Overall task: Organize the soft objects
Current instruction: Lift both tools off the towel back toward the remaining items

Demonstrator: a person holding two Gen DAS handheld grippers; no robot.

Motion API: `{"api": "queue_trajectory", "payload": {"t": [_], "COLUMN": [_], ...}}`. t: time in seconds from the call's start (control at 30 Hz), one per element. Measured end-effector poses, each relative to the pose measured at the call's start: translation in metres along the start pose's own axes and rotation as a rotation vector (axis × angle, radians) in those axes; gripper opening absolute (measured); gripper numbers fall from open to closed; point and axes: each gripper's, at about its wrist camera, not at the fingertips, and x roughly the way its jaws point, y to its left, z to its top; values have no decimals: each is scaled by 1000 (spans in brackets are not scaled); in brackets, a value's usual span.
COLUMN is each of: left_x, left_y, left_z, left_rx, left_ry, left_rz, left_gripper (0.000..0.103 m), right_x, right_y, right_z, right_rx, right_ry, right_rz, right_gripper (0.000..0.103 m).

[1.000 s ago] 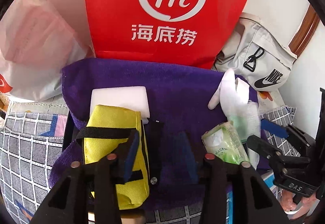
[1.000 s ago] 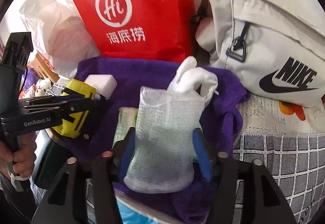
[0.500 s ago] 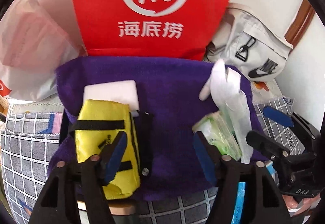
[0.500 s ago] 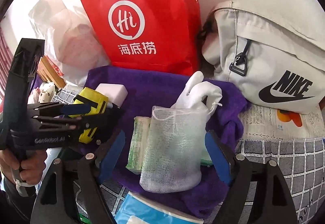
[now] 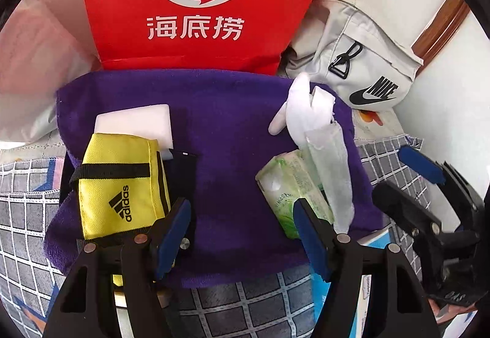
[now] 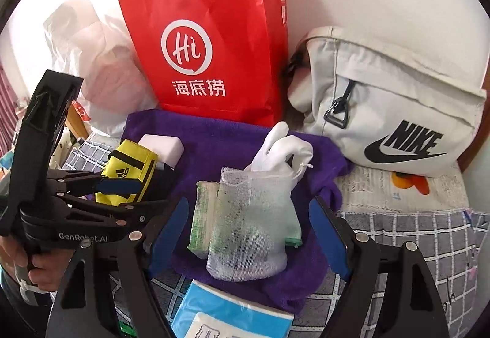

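A purple towel (image 5: 220, 129) (image 6: 214, 136) lies spread on the checked bedding. On it lie a yellow adidas pouch (image 5: 118, 185) (image 6: 128, 169), a white foam block (image 5: 137, 120) (image 6: 162, 145), a green tissue pack (image 5: 291, 188) (image 6: 202, 215), a white mesh bag (image 6: 251, 221) (image 5: 333, 166) and a white glove (image 5: 303, 108) (image 6: 281, 148). My left gripper (image 5: 242, 234) is open and empty above the towel's near edge, between pouch and tissue pack. My right gripper (image 6: 248, 234) is open and empty, its fingers either side of the mesh bag but apart from it.
A red paper bag (image 5: 199, 1) (image 6: 214, 41) stands behind the towel, a grey Nike bag (image 6: 398, 111) (image 5: 367, 68) to its right, a plastic bag (image 6: 101, 68) to its left. A blue tissue pack (image 6: 232, 313) lies at the near edge.
My left gripper opened, let go of the yellow pouch and drew back. My right gripper opened, let go of the mesh bag and drew back.
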Motion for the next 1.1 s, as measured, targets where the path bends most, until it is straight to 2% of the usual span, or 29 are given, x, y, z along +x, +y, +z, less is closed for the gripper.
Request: {"api": "queue_trajectory", "payload": {"t": [0.2, 0.53, 1.1], "left_x": [-14, -44, -91], "left_y": [3, -14, -42], "left_z": [0, -2, -18], "left_rx": [-25, 11, 94], "left_ry": [-17, -67, -156], "left_rz": [-32, -90, -119], "left_gripper": [68, 68, 68], "right_x": [-26, -67, -116], "right_y": [10, 27, 47], "right_z": [-17, -59, -134], "right_rx": [-16, -50, 51], "right_ry": [0, 42, 78], "right_rz": [-42, -149, -157], "right_gripper": [80, 80, 80]}}
